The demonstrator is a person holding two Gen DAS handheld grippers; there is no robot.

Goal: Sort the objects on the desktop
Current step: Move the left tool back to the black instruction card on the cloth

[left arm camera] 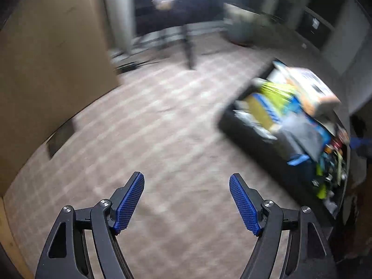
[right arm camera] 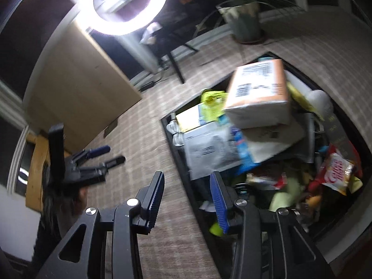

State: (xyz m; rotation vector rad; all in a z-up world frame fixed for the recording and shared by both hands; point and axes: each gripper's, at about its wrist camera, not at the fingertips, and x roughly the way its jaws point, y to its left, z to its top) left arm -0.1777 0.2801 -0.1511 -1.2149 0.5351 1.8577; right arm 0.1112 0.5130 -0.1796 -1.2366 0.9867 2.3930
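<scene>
The right hand-held gripper (right arm camera: pixel 186 195) (spread, nothing between its pads) hangs at the near edge of the black bin (right arm camera: pixel 179 148), whose orange box (right arm camera: pixel 258 90) lies ahead and rightward, while the left hand-held gripper (left arm camera: pixel 186 200), also spread, is farther off

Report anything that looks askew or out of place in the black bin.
The orange-and-white package sits tilted atop the heap in the black bin, above the rim rather than settled inside. The contents under it are a jumble; blur hides the finer detail.
</scene>
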